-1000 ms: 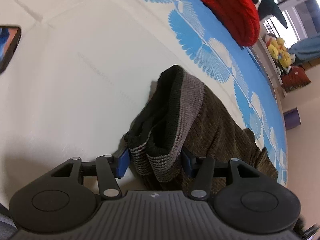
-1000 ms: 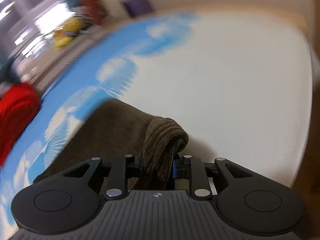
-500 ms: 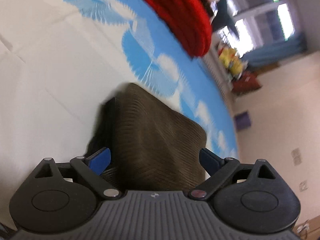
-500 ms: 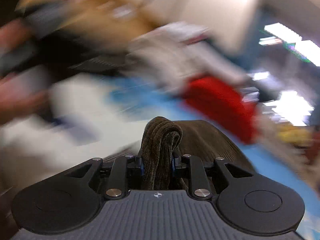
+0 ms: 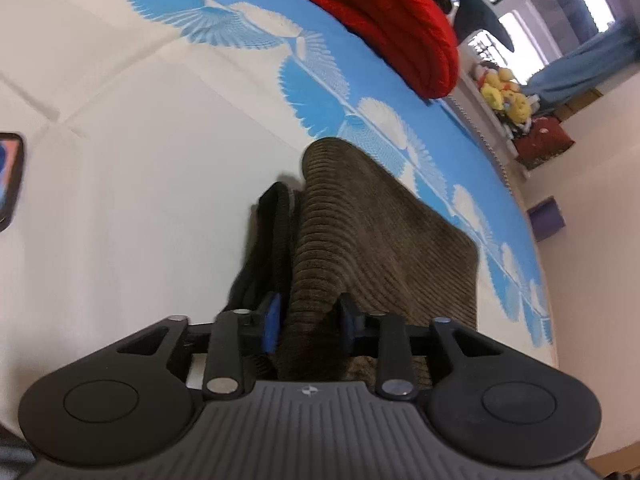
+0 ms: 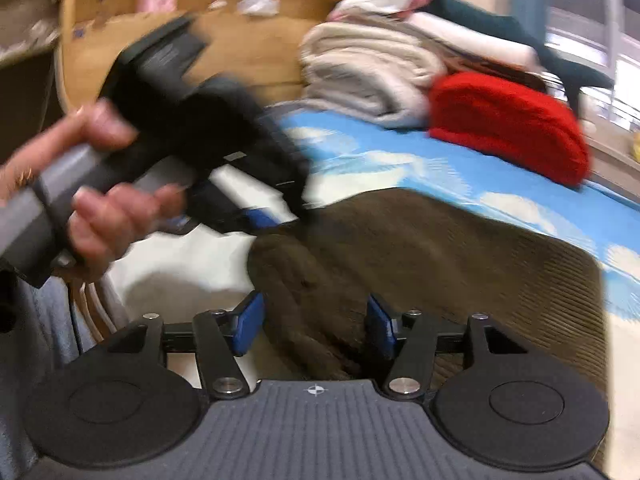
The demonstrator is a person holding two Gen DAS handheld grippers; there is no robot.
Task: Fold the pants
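The brown corduroy pants (image 5: 380, 232) lie folded on the white and blue bed sheet (image 5: 140, 140), with the dark knit waistband (image 5: 268, 248) at their left edge. My left gripper (image 5: 308, 320) is shut on a fold of the pants at their near edge. In the right wrist view the pants (image 6: 440, 264) spread ahead. My right gripper (image 6: 312, 322) is open, its blue pads either side of a bunched fold without pinching it. The left gripper (image 6: 272, 216), held in a hand, shows blurred at the pants' far left edge.
A red knitted garment (image 5: 392, 20) lies at the far side of the bed, also in the right wrist view (image 6: 508, 124), beside a pile of pale folded blankets (image 6: 368, 68). A phone (image 5: 8, 176) lies on the sheet at left. A wooden headboard (image 6: 256, 40) stands behind.
My left gripper opened, then shut again on a fold of the pants. My right gripper carried its end of the pants over and has let go; it now stands open.
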